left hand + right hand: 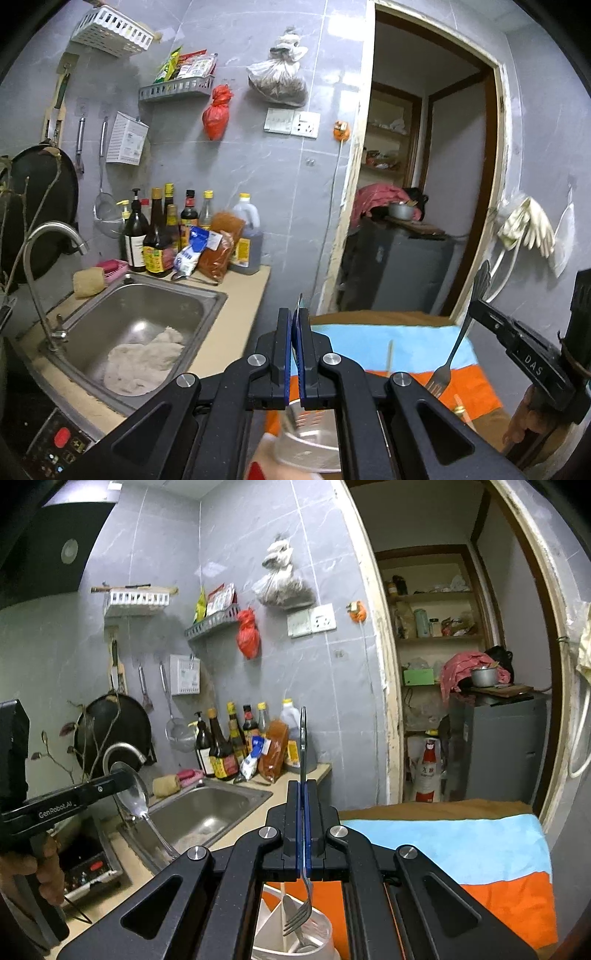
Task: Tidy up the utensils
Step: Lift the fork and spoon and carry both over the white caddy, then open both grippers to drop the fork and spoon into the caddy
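Each wrist camera is looking forward along its own shut jaws, slightly downward. Beyond the jaws, both are sharing the sink (147, 325) (207, 812) and bottle-lined wall.

A steel sink (122, 299) is set into the beige worktop (236, 314), with a pale cloth (142, 360) lying in its basin and a curved tap (48, 251) at its left rim. Bottles of sauce (162, 229) and an oil jug (245, 240) crowd the worktop's back edge against the grey tiled wall (258, 166), beside a yellow sponge (88, 282). A red bag (217, 112) hangs on that wall, and a blue and orange cloth (480, 853) covers the surface by the doorway (424, 166).
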A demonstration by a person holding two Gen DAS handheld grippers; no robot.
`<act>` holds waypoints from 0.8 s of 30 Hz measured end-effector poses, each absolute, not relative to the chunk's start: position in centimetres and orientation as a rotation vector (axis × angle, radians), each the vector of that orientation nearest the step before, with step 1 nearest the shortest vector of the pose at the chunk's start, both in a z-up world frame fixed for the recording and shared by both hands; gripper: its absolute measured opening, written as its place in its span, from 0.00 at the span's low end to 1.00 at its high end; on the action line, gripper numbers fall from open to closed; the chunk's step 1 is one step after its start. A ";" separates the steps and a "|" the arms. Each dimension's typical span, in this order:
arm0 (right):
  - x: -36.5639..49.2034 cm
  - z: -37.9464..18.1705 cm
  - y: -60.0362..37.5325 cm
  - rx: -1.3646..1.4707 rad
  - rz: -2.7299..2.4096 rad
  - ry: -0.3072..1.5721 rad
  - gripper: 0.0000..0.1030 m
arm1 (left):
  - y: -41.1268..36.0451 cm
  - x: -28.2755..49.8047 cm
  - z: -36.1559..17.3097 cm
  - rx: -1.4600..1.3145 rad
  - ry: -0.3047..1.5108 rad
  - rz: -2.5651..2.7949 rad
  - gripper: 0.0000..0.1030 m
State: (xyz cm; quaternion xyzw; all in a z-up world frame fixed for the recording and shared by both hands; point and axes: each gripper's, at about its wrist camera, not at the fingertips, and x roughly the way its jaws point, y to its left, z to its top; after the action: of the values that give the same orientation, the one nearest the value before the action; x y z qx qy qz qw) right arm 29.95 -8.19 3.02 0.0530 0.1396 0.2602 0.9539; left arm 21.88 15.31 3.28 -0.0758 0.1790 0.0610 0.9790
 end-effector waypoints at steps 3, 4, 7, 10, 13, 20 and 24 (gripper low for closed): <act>30.6 1.7 -7.4 0.093 0.537 0.303 0.02 | 15.1 22.4 2.2 -0.119 0.379 0.152 0.03; 30.8 1.4 -7.1 0.087 0.538 0.312 0.02 | 15.0 22.4 2.0 -0.109 0.383 0.159 0.03; 31.2 0.4 -6.6 0.075 0.544 0.336 0.02 | 14.6 22.5 1.7 -0.080 0.382 0.171 0.03; 31.3 -0.1 -6.4 0.073 0.547 0.353 0.02 | 14.7 22.0 2.0 -0.099 0.365 0.163 0.03; 31.4 -0.2 -6.4 0.077 0.546 0.359 0.02 | 15.5 21.9 2.8 -0.137 0.350 0.155 0.03; 31.4 -0.2 -6.5 0.081 0.546 0.359 0.02 | 15.6 22.3 2.4 -0.110 0.366 0.180 0.03; 31.7 -0.6 -6.3 0.074 0.540 0.369 0.02 | 14.6 22.3 1.6 -0.074 0.386 0.176 0.03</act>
State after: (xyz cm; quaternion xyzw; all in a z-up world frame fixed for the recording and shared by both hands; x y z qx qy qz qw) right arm 31.68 -6.26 -0.58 0.0361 0.1813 0.2652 0.9463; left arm 22.31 14.60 1.57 -0.0369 0.1915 0.0874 0.9769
